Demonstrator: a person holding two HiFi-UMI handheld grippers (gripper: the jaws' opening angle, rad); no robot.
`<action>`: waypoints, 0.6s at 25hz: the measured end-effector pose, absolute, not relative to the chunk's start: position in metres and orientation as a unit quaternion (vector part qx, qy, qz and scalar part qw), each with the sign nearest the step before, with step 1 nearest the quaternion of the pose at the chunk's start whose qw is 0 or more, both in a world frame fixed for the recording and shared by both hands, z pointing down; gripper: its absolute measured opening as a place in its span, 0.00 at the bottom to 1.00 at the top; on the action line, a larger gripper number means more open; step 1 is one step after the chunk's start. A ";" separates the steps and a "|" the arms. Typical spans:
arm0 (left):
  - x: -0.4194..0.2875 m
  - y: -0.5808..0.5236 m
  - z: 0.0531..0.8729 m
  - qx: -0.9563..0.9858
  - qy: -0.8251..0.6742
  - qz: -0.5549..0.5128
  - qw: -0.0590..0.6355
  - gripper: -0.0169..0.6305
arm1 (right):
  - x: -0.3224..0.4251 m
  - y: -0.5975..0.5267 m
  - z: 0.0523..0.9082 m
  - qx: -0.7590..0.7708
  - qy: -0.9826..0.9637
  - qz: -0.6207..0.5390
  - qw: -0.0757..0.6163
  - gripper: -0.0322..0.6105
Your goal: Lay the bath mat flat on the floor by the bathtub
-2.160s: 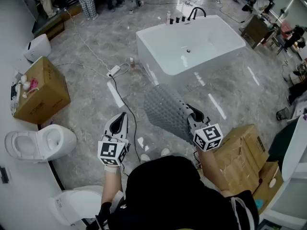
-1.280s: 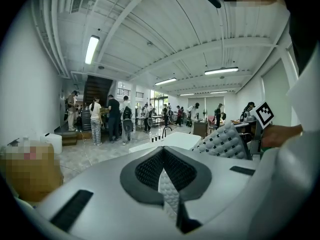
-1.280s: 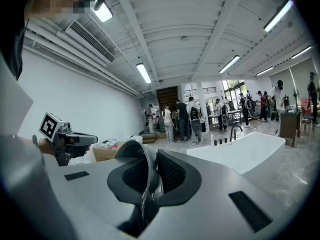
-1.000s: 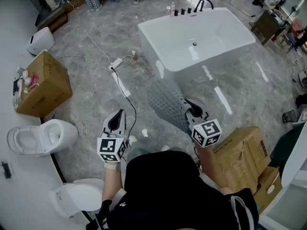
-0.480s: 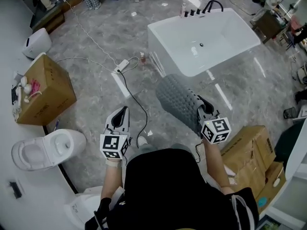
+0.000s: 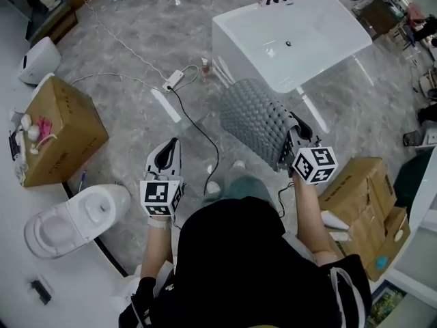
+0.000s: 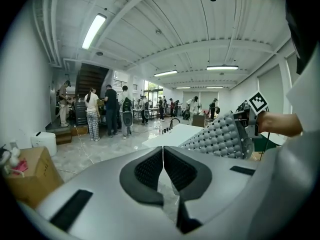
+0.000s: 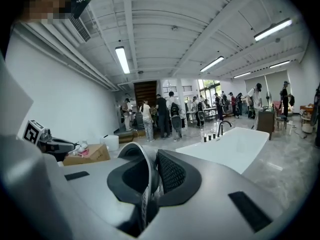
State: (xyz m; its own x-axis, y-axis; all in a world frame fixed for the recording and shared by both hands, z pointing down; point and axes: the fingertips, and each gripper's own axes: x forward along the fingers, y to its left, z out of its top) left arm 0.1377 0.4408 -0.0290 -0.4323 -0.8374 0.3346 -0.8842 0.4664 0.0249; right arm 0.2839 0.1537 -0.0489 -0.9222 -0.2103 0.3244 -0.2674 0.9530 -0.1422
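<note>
Glossy grey marble floor (image 6: 136, 74) meets a white wall (image 8: 60, 99). A white toilet (image 6: 75, 217) and a cardboard box (image 6: 58, 132) stand alongside. Fluorescent strip lights (image 7: 94, 30) hang overhead.

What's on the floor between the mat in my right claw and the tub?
Nothing visible lies on the floor beside the bathtub, though the bath mat, held in the right claw, hides part of it. A black cable and a small bottle lie off to the left.

No text, label or number is legible anywhere — none readable.
</note>
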 end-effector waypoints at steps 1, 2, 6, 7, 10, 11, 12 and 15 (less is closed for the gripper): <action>0.130 0.441 -0.025 0.510 -0.842 0.077 0.154 0.06 | 0.277 0.154 -0.046 0.123 -0.975 0.094 0.157 0.11; 0.122 0.440 -0.022 0.511 -0.842 0.077 0.157 0.06 | 0.270 0.154 -0.043 0.124 -0.975 0.096 0.159 0.11; 0.091 0.425 -0.008 0.522 -0.832 0.082 0.169 0.06 | 0.240 0.146 -0.027 0.130 -0.971 0.103 0.172 0.11; 0.081 0.418 -0.004 0.525 -0.829 0.083 0.172 0.06 | 0.233 0.141 -0.022 0.133 -0.970 0.106 0.174 0.11; 0.049 0.391 0.004 0.537 -0.820 0.087 0.175 0.06 | 0.210 0.125 -0.009 0.147 -0.967 0.113 0.177 0.11; 0.039 0.380 0.006 0.543 -0.816 0.089 0.175 0.06 | 0.203 0.119 -0.005 0.153 -0.965 0.115 0.177 0.11; 0.030 0.369 0.009 0.550 -0.812 0.092 0.175 0.06 | 0.197 0.112 -0.001 0.158 -0.964 0.119 0.177 0.11; 0.006 0.333 0.015 0.568 -0.796 0.103 0.182 0.06 | 0.179 0.094 0.009 0.170 -0.959 0.134 0.182 0.11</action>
